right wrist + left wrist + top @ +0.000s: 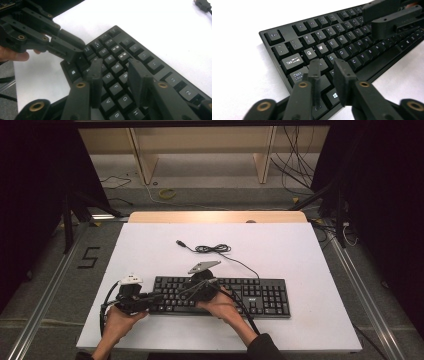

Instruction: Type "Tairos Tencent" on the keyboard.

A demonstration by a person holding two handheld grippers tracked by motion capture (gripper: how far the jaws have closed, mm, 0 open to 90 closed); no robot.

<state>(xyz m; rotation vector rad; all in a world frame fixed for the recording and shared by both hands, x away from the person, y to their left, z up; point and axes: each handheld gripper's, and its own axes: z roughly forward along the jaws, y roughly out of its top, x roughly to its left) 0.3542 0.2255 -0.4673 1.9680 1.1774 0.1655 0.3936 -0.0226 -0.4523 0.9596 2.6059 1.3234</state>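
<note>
A black keyboard [260, 295] [312, 37] [140, 52] lies across the near half of the white table [280, 245]. My left gripper [157, 298] [327, 71] hovers at the keyboard's left end, over the A, S and Z keys. Its jaws stand a narrow gap apart with nothing between them. My right gripper [184, 293] [116, 72] is just to its right, above the E, R, D and F keys, open and empty. The left gripper's fingers [65, 50] reach in near the Caps Lock corner. The right gripper's fingers [392, 22] show at the upper right.
The keyboard's cable [214, 249] lies coiled behind it, with its USB plug [181, 242] [202, 5] loose on the table. A wooden strip [217, 216] edges the far side. Metal rails and a floor mark "5" [89, 257] flank the table.
</note>
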